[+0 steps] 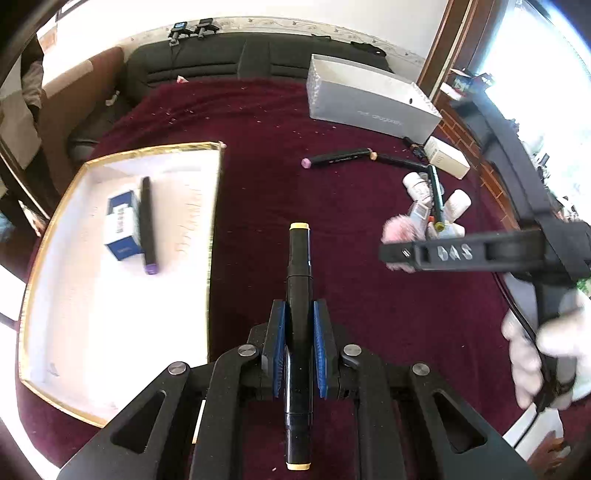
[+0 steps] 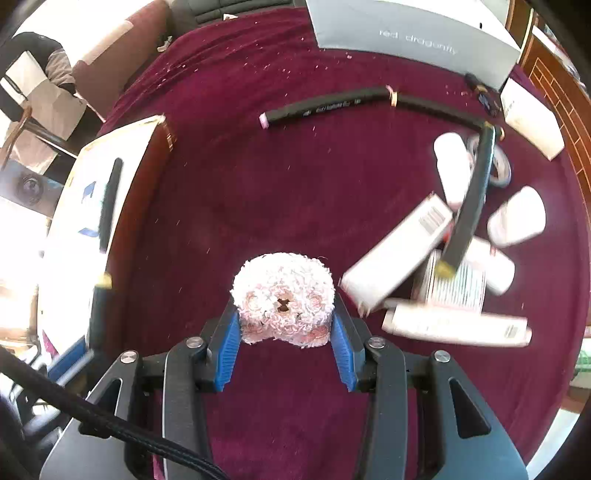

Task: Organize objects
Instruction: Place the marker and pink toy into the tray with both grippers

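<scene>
While the left hand-held gripper (image 1: 300, 341) is clamped on a black marker with cream-yellow end caps (image 1: 299, 280), blue pads pressed to both sides of the barrel, the right hand-held gripper (image 2: 286, 332) is closed on a fluffy pink-and-white plush toy with a small dark nose (image 2: 283, 299), held clear of the cloth.

Left wrist view only: the right unit seen from the side, w/ a white-gloved hand (image 1: 543, 354) on its handle, the plush just a pink blur at its tip. It also shows the inside of the shallow white tray with a gold rim (image 1: 218, 206), on the left of the surface: a blue-and-white small box (image 1: 122, 225) lies there, touching a black marker with a purple cap (image 1: 147, 221) beside it.

Right wrist view only: the plush's face, plus the clutter at right in detail, blurred: long white boxes w/ barcodes (image 2: 397, 254), white tubes (image 2: 450, 166), a tape roll, a black marker with a yellow tip (image 2: 469, 206) lying across them. Printed text on the grey rectangular cardboard box (image 2: 413, 33) at the far edge reads better here.

Both views: two black markers end to end (image 1: 340, 157) near the grey box, one w/ a pink cap.

Surface is covered by a dark maroon velvet-like cloth (image 1: 280, 122), speckled w/ pale crumbs. Beyond it: a black sofa, white wall, wood door frame at right, bright window glare.
</scene>
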A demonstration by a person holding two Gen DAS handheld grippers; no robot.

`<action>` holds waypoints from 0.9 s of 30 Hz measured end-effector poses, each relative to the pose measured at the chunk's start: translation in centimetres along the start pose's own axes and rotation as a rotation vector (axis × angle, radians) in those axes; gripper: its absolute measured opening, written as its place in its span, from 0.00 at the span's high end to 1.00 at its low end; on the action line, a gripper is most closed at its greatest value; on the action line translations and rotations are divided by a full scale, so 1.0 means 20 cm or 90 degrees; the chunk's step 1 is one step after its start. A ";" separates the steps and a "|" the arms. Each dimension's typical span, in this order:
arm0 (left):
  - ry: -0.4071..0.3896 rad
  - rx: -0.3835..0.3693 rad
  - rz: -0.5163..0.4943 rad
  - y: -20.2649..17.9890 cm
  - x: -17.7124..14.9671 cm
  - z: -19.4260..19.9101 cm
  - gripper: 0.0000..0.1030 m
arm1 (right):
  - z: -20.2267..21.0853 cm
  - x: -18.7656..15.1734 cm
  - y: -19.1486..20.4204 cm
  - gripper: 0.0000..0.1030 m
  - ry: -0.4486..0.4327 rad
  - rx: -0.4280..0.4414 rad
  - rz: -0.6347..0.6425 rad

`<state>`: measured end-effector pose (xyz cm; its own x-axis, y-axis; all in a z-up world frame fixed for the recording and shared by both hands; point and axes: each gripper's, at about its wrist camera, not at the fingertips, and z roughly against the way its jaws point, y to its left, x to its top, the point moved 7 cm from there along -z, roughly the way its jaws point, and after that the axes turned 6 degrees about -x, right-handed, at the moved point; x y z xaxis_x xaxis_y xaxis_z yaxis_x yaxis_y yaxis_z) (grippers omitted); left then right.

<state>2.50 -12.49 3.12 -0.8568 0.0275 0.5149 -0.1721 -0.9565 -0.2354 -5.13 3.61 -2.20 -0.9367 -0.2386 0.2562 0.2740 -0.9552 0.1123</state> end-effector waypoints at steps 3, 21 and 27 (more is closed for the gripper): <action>-0.001 0.016 -0.004 0.00 -0.01 0.04 0.89 | 0.02 -0.08 0.02 0.59 0.004 0.013 -0.007; -0.008 0.053 0.015 0.23 0.00 0.15 0.89 | 0.23 -0.19 0.35 0.58 -0.032 0.076 0.009; -0.021 0.076 0.042 0.50 0.07 0.19 0.89 | 0.23 -0.12 0.51 0.58 -0.028 0.102 0.010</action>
<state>1.43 -23.10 4.66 -0.8480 -0.0444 0.5282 -0.0552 -0.9837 -0.1713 0.99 -4.75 2.72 -0.9226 -0.2413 0.3009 0.3225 -0.9105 0.2587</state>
